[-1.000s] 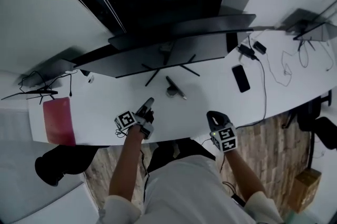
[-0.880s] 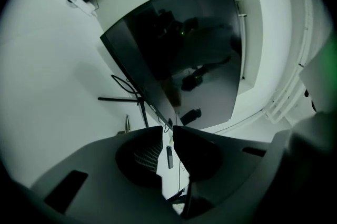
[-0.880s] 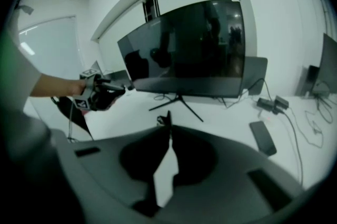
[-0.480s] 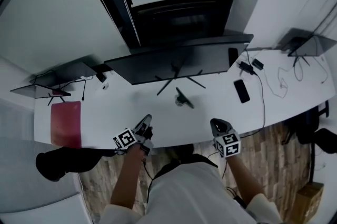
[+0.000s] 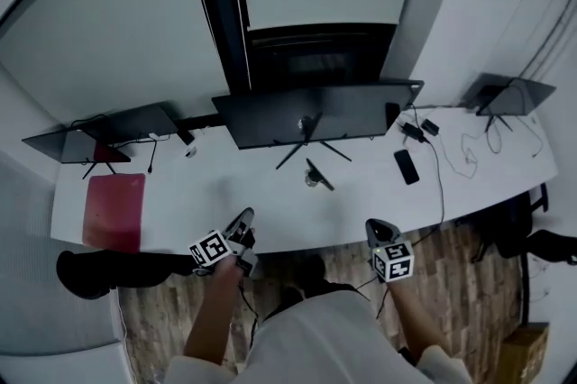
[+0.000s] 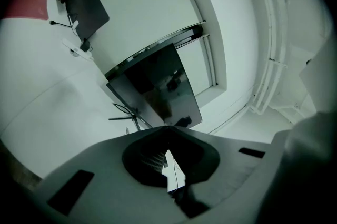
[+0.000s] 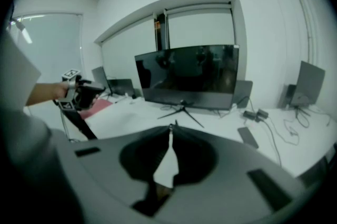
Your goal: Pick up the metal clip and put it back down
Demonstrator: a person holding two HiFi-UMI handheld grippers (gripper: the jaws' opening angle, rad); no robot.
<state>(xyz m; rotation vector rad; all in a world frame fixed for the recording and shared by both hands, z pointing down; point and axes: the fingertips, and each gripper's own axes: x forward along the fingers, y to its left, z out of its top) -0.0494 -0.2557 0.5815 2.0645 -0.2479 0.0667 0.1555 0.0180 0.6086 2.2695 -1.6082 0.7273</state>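
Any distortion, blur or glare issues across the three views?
Head view: heavy fisheye, the desk edge bows, lighting even. Left gripper view: tilted, dark vignette in the corners, the monitor reflects the room. Right gripper view: soft all over, faint reflections on the same screen.

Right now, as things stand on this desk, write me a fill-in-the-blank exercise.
1. The metal clip lies on the white desk, in front of the ___'s stand.
2. The left gripper has its jaws ___, with nothing between them.
3. The black phone lies to the clip's ___.
4. The red mat lies at the desk's ___ end.
Missing words: monitor; shut; right; left.
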